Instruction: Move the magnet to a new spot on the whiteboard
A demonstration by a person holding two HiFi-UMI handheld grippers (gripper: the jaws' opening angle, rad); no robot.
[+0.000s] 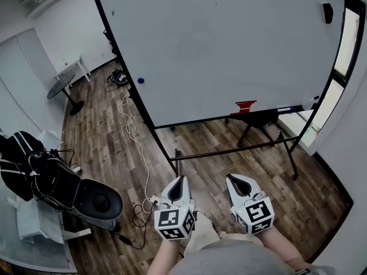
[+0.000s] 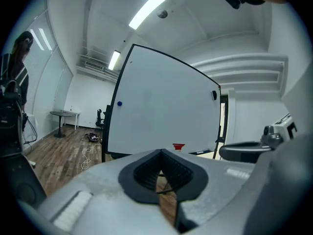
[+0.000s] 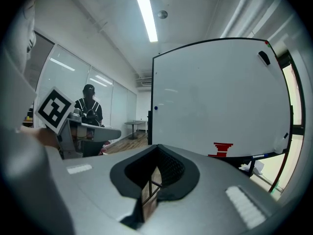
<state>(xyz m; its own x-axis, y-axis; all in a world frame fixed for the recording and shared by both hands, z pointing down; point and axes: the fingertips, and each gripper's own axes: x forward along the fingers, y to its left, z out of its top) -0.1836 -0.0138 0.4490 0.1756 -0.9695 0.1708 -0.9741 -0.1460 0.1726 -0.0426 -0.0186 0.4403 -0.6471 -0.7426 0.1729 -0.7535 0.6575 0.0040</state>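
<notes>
A small blue magnet (image 1: pixel 140 81) sticks near the left edge of the big whiteboard (image 1: pixel 229 50), which stands on a black wheeled frame. It also shows as a blue dot, the magnet (image 2: pixel 119 103) in the left gripper view and the magnet (image 3: pixel 156 107) in the right gripper view. My left gripper (image 1: pixel 179 182) and right gripper (image 1: pixel 236 181) are held side by side well short of the board, both pointing at it. The left gripper (image 2: pixel 161 153) is shut with nothing in it. The right gripper (image 3: pixel 157 148) looks shut and holds nothing.
A red stepped shape (image 1: pixel 245 105) sits at the board's lower edge and a black eraser (image 1: pixel 327 11) at its top right. A white cable (image 1: pixel 133 125) trails over the wooden floor. Left stand a round table (image 1: pixel 60 86) and black equipment (image 1: pixel 74 191). A person (image 3: pixel 88 106) stands far left.
</notes>
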